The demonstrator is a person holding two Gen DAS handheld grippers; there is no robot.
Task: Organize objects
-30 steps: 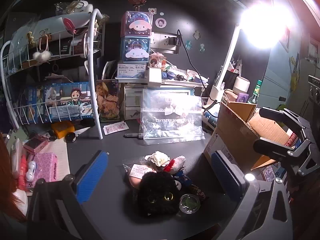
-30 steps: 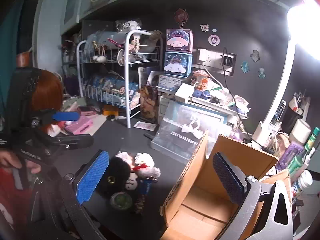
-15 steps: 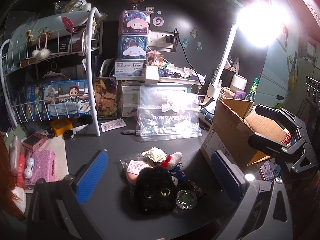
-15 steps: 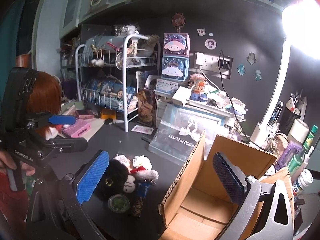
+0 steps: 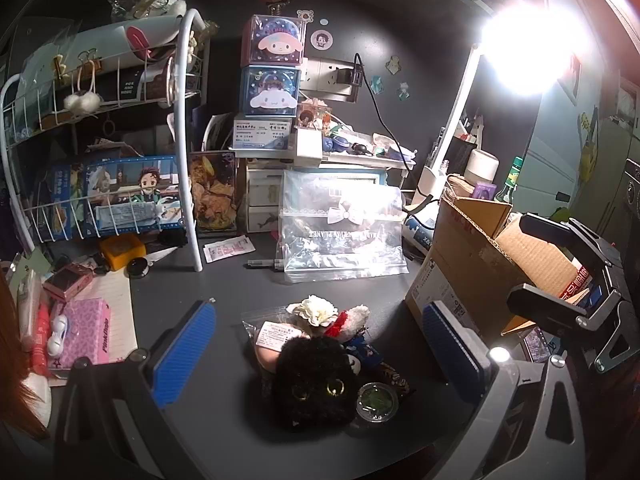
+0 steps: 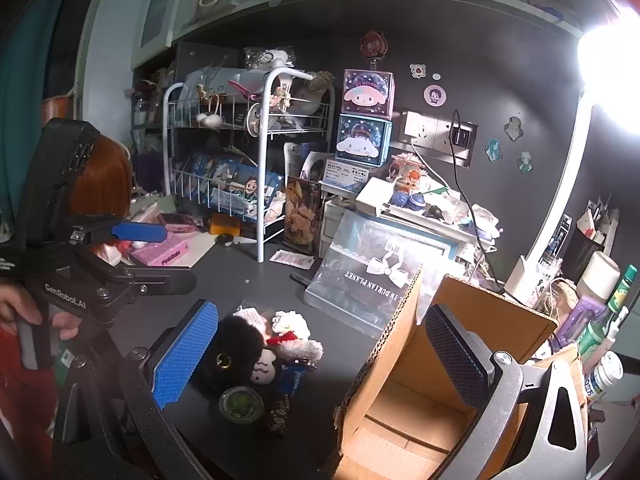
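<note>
A pile of small toys lies on the dark desk. It holds a black fluffy cat plush [image 5: 316,384], a white flower [image 5: 318,310], a white plush with a red bow [image 6: 296,336] and a small round lidded pot [image 5: 376,402]. My left gripper [image 5: 316,320] hovers open above the pile with nothing between its blue pads. Right of the pile stands an open cardboard box [image 5: 468,264]. My right gripper [image 6: 320,320] is open too, one finger over the box [image 6: 400,360] and the other near the black plush [image 6: 236,344].
A white wire rack [image 5: 188,160] stands at the back left, with a clear zip bag [image 5: 344,232] and stacked character boxes [image 5: 274,68] behind the pile. A pink packet [image 5: 84,332] lies at the left. Bottles [image 6: 604,376] crowd the right edge. A desk lamp [image 5: 520,48] glares.
Both grippers drift only slightly. The toys and the box have not moved, and nothing has been taken hold of.
</note>
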